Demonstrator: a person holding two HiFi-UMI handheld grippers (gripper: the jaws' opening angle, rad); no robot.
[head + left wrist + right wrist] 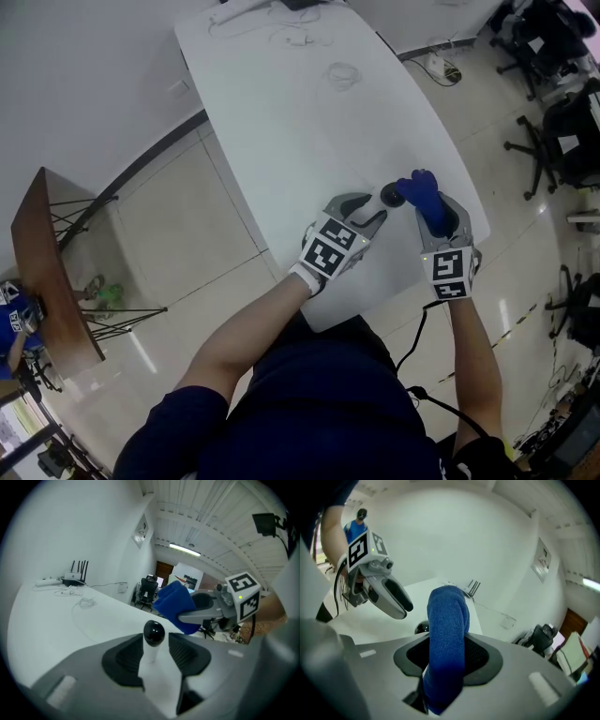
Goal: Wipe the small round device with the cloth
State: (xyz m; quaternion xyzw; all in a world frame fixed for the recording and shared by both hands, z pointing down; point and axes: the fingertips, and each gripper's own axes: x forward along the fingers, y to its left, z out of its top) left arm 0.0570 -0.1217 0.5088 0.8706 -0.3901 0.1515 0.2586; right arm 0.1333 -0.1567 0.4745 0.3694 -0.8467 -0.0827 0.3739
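- Blue cloth point(447, 634): a thick folded wad, clamped between the jaws of the right gripper point(447, 657). Its long axis runs out along those jaws, and the free end stands well past the fingertips.
- Small round device point(153, 633): a glossy black ball on a slim white stem. The jaws of the left gripper point(154, 652) are closed on the stem. The stem lies along the jaws, so the ball pokes out bare just beyond the fingertips.
- Key relation: seen from the right jaws, the ball peeks out just left of the cloth, low beside its near edge. Seen from the left jaws, the cloth hangs ahead and to the right of the ball, near it. No view settles whether the two touch.
- Both tools are held above the near end of the white table point(281, 112), with nothing resting on it at that spot.
- Judgement: the cloth-bearing right hand is the one placed to close the gap, by a short sideways sweep to its left across the ball. The ball's smooth curved face probably lets the cloth slide around it easily.
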